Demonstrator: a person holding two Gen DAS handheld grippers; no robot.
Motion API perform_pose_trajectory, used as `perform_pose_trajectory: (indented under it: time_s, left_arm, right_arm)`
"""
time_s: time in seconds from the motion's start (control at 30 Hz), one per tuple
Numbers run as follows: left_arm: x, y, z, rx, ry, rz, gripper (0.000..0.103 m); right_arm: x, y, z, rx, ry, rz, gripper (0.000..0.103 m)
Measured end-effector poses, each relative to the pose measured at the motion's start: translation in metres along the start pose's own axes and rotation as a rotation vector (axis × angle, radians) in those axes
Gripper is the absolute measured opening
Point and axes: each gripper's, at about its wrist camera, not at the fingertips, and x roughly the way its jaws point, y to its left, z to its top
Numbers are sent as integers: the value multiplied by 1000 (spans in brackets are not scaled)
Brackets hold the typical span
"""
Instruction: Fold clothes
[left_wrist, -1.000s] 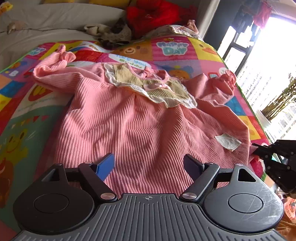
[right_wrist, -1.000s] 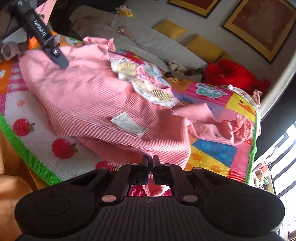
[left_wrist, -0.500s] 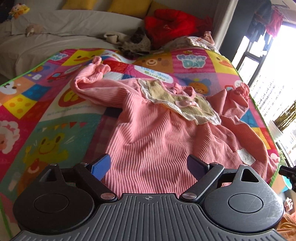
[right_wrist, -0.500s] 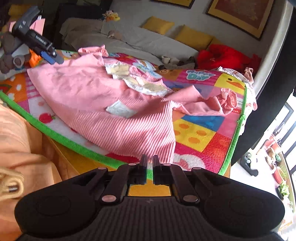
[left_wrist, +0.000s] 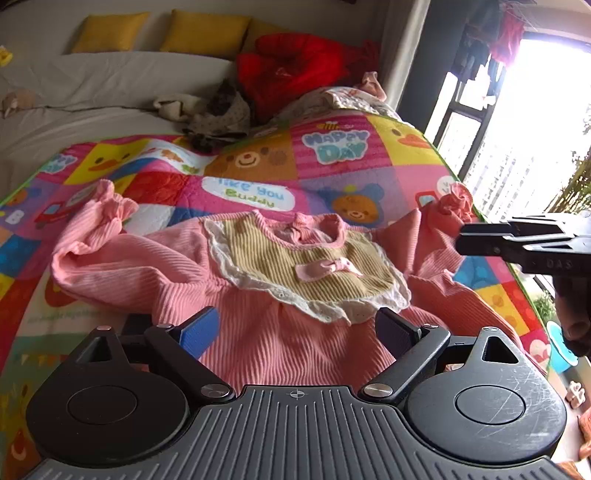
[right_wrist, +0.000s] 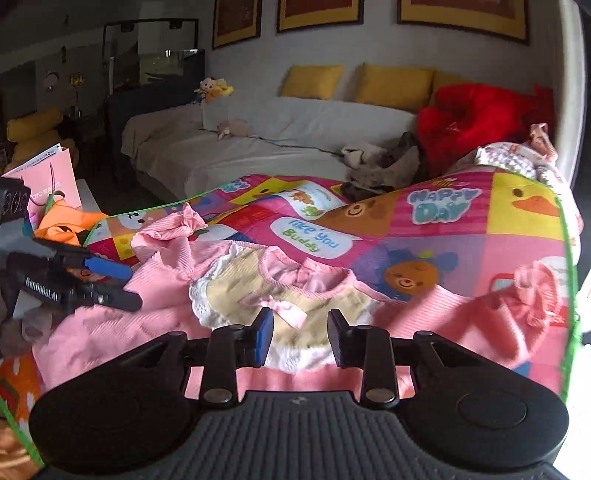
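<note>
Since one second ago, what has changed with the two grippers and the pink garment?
The right gripper was shut on the pink garment at its hem; its jaws have just been opening, it has let go and now nothing is between them. Both grippers drew back and rose. The hem that was folded over with its white label has dropped out of sight. The left gripper stayed open and empty, and the garment stayed on the colourful mat.

pink garment (left_wrist: 280, 332) hem hidden by left gripper (left_wrist: 295, 328) body, right sleeve (right_wrist: 532, 295) blurred

Each black tool (left_wrist: 295, 328) has a ribbed grey base, silver pivot screws (blue-faced pads (left_wrist: 197, 328)) and round side discs.
</note>
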Motion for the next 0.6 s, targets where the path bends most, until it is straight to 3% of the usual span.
perform_pose_trajectory:
  time_s: [0.2,0.33,0.43,0.47,0.5,0.53,0.6]
  left_arm:
    - [26,29,-3,-102,-31,32,95]
    - [31,40,-11,-143,-38,24,95]
    - [29,41,-17,-128,-52,17,96]
    - [28,41,-19,-121,-60,13,96]
    - [28,41,-20,-121,-66,8,96]
    - [27,41,-20,-122,-72,8,97]
    - [25,41,-20,-126,-81,12,98]
  right_arm:
    - [131,15,47,33,86,69,32]
    - [201,17,48,72,135,35,32]
    - [226,18,42,82,149,46,34]
    - [228,23,41,50,131,52,30]
    - [229,28,42,16,120,53,15]
    - [232,33,44,-9,114,36,9]
    - [239,41,49,-42,104,0,6]
